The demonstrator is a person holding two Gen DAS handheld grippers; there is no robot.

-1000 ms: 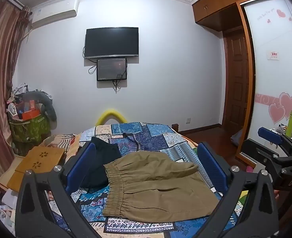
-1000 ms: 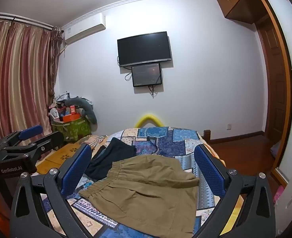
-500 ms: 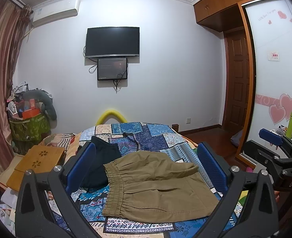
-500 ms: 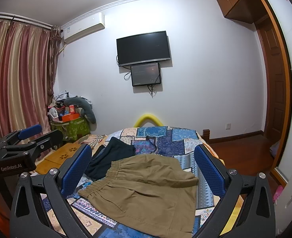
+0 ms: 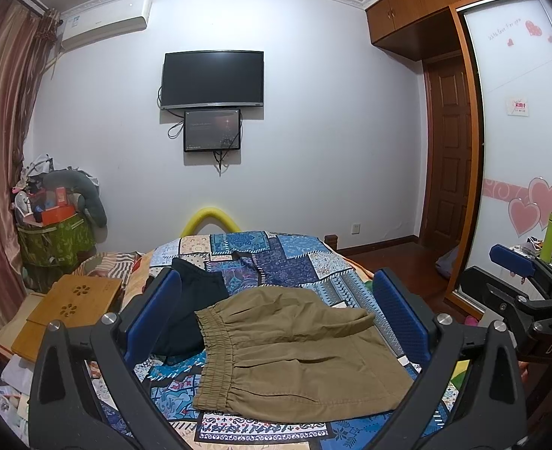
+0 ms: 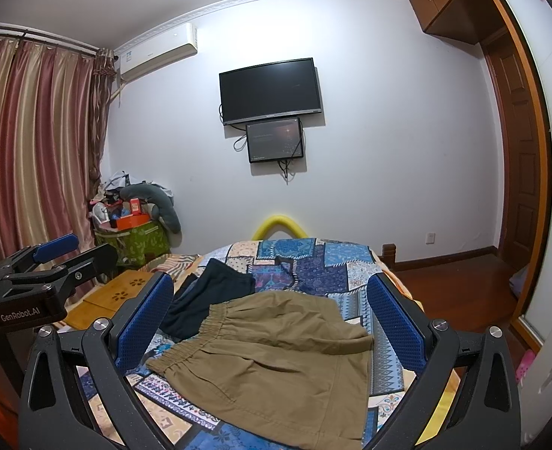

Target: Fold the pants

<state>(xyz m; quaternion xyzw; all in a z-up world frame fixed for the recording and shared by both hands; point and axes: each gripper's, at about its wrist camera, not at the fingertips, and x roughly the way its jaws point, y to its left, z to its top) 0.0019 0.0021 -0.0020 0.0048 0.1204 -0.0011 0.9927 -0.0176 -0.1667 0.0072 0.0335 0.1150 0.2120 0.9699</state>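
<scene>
Still pants (image 5: 294, 352) flat, tongs (image 5: 276, 315) apart

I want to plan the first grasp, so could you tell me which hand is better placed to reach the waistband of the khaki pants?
Probably the left. The pants' elastic waistband lies toward the left tongs, which are open above it. The right tongs, also open, sit nearer the leg end.
</scene>
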